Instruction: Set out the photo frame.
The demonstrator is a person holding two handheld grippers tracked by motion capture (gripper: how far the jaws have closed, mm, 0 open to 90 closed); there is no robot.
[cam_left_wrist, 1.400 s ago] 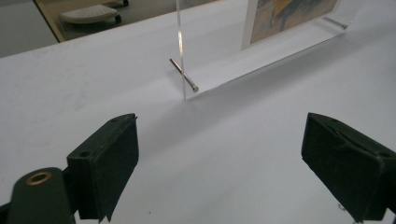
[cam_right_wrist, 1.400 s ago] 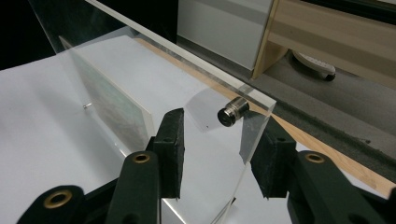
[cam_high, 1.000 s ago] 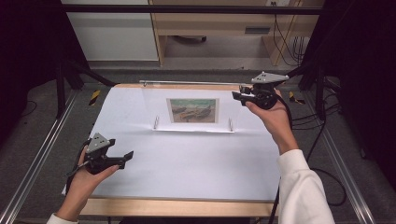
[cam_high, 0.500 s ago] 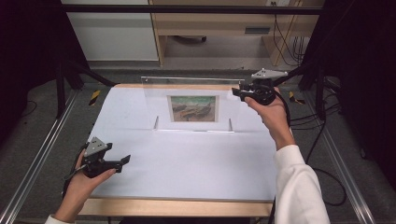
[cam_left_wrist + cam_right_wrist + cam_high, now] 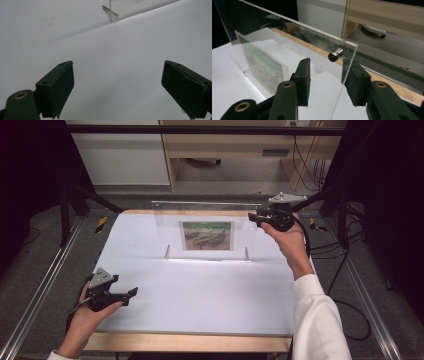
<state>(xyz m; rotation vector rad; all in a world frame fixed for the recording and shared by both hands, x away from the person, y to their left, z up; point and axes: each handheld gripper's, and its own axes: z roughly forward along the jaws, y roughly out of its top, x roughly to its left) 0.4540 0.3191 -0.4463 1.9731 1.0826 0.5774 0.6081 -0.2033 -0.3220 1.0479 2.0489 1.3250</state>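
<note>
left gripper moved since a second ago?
Yes. In the high view the left gripper has dropped back toward the table's near wooden edge, away from the acrylic frame.

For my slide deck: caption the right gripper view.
Right gripper straddles the clear acrylic frame's upper corner, jaws apart.

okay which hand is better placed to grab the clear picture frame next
The right. The right hand-held gripper already straddles the upper corner edge of the acrylic frame, jaws either side. The left hand-held gripper sits open over bare table, far away.
</note>
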